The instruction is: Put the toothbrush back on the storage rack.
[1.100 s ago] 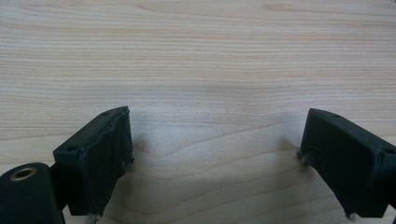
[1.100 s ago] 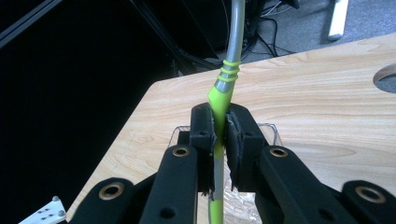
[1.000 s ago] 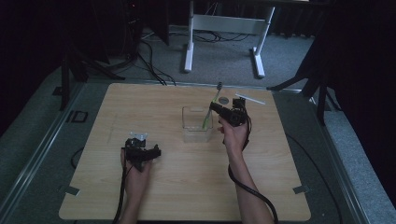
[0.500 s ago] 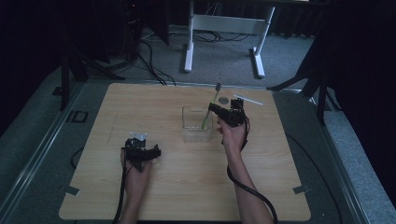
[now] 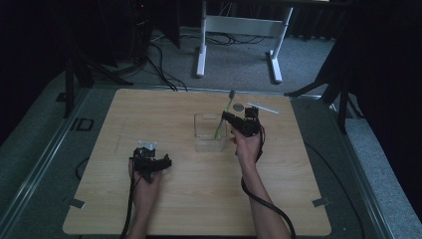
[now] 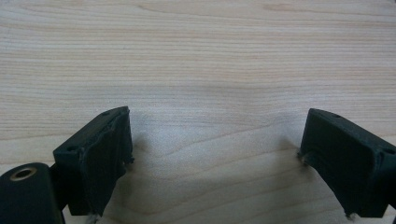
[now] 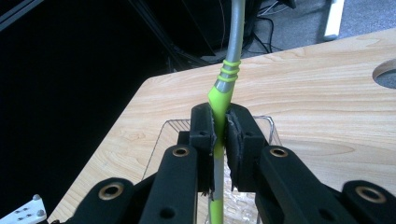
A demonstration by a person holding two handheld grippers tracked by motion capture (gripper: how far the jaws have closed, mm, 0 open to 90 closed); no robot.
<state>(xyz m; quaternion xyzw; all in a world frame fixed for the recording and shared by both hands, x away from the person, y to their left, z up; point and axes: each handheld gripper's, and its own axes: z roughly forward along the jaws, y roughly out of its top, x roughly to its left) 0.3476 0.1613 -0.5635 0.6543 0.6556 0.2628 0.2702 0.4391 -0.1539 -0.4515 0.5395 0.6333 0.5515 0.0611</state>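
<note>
**Toothbrush held by the handle over the clear box**

The right claw (image 7: 219,135) is clenched on a green and grey toothbrush (image 7: 224,88), its pads pinching the green part of the handle just below the ribbed rings where the grey neck begins. In the high view the toothbrush (image 5: 222,119) stands tilted, its lower end down inside the clear plastic container (image 5: 209,144) near the middle of the table (image 5: 298,199), its head end rising above the claw and leaning toward the table's far edge.

The brush looks light, stiff and narrow, with a smooth handle that could twist or slip between flat pads. The present hold, on the thicker middle of the handle, seems the sound place: it likely keeps the long ends balanced and the bristles untouched. The thin-walled container would probably slide if the brush knocked against it.

The right hand (image 5: 247,147) sits just beside the container's right side, forearm coming up from the near edge, claw pointing left over the box. The left claw (image 5: 149,162) rests low on the table, well apart, jaws spread wide over bare wood.
</note>
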